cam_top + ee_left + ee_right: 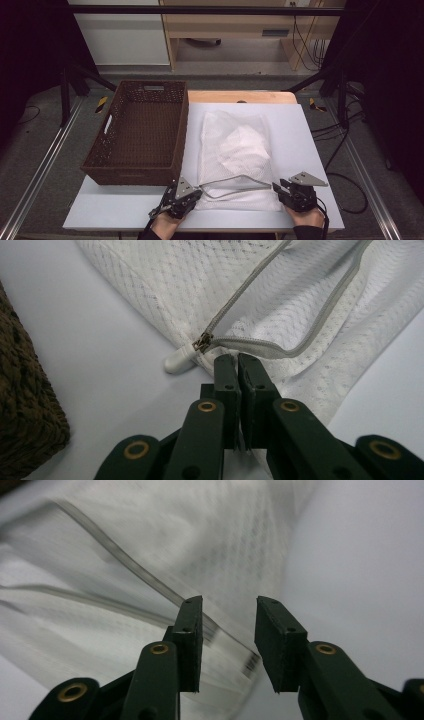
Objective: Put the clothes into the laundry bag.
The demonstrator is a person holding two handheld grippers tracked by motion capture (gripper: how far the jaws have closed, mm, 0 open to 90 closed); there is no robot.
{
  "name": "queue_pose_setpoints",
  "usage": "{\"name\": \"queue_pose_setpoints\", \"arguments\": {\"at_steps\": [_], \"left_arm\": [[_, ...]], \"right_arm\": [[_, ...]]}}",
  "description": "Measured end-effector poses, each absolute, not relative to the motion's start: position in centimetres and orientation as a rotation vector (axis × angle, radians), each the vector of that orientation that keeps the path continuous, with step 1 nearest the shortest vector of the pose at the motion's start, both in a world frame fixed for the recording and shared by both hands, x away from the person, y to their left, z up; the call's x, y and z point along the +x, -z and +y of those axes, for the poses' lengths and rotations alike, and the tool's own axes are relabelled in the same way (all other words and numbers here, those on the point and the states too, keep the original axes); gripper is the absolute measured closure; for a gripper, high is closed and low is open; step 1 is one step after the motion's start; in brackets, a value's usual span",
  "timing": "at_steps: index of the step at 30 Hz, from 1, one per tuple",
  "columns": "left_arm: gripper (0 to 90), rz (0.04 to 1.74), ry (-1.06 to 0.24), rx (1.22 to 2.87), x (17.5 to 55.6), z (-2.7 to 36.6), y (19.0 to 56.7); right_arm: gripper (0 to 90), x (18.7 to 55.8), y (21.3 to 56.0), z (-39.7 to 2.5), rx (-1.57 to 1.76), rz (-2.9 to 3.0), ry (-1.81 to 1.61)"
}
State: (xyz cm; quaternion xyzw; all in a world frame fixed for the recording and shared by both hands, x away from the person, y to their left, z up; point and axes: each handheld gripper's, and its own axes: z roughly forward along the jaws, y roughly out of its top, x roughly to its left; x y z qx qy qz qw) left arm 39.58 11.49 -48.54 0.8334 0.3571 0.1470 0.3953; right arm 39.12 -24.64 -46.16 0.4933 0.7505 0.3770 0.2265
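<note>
While lying flat on the white desk, just right of brown woven basket: white mesh laundry bag, grey zipper gaping along near edge. Left tool clenched on bag fabric beside zipper pull. Right tool released, jaws apart, straddling bag's near right corner.

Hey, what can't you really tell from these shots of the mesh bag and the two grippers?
- What is inside the mesh bag: high view, mesh veils the white contents.
- Zipper far end: right gripper view, motion blur.
- What the left gripper pinches: left gripper view, closed jaws cover it.
</note>
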Motion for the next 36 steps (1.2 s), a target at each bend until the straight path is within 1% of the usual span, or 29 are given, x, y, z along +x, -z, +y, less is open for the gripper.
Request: {"name": "queue_pose_setpoints", "arguments": {"at_steps": [3, 5, 7, 8, 10, 13, 17, 22, 27, 28, 30, 31, 32, 33, 34, 35, 36], "left_arm": [[85.5, 0.909, -0.378, 2.11, 39.6, 11.5, 48.5], [86.2, 0.903, -0.388, 2.105, 39.6, 11.5, 48.4], [86.5, 0.902, -0.39, 2.107, 39.7, 11.6, 48.4], [86.5, 0.903, -0.389, 2.107, 39.7, 11.6, 48.4], [86.6, 0.902, -0.389, 2.106, 39.6, 11.6, 48.4], [86.6, 0.894, -0.389, 2.106, 39.5, 11.7, 48.2], [86.7, 0.892, -0.381, 2.093, 39.5, 12.0, 48.0], [86.8, 0.893, -0.381, 2.092, 39.5, 12.0, 48.0], [86.8, 0.89, -0.378, 2.098, 39.5, 12.1, 48.1], [86.7, 0.892, -0.373, 2.096, 39.6, 12.1, 48.2], [86.2, 0.893, -0.372, 2.096, 39.6, 12.1, 48.3], [86.1, 0.897, -0.369, 2.089, 39.6, 12.2, 48.2], [86.1, 0.895, -0.369, 2.088, 39.6, 12.2, 48.2], [86.1, 0.895, -0.369, 2.088, 39.6, 12.2, 48.2], [86.1, 0.894, -0.37, 2.087, 39.6, 12.2, 48.2], [86.1, 0.894, -0.373, 2.088, 39.6, 12.2, 48.2], [86.1, 0.894, -0.373, 2.088, 39.6, 12.2, 48.2]], "right_arm": [[61.3, 38.7, 45.1, -23.3, 1.294, 2.069, -1.135], [63.2, 38.5, 44.6, -21.9, 1.237, 2.099, -1.174], [68.9, 38.4, 44.3, -20.4, 1.197, 2.142, -1.203], [74.5, 38.5, 44.3, -19.7, 1.183, 2.167, -1.21], [82.6, 39.0, 44.6, -18.2, 1.195, 2.22, -1.221], [89.7, 40.4, 45.6, -16.5, 1.188, 2.262, -1.155], [90.0, 42.6, 47.1, -15.0, 1.23, 2.28, -1.057], [90.0, 44.5, 48.1, -13.9, 1.227, 2.213, -0.973], [90.0, 45.1, 48.4, -14.2, 1.231, 2.159, -0.967], [87.5, 44.9, 48.4, -14.1, 1.223, 2.158, -0.965], [79.8, 44.3, 48.1, -14.2, 1.213, 2.166, -0.977], [77.0, 43.3, 47.5, -14.8, 1.197, 2.174, -1.015], [75.1, 42.9, 47.3, -15.0, 1.198, 2.174, -1.032], [75.1, 42.9, 47.3, -15.0, 1.198, 2.174, -1.032], [72.3, 41.5, 46.5, -16.0, 1.185, 2.158, -1.105], [71.1, 41.0, 46.2, -16.4, 1.183, 2.155, -1.125], [71.1, 41.0, 46.2, -16.4, 1.183, 2.155, -1.125]]}}
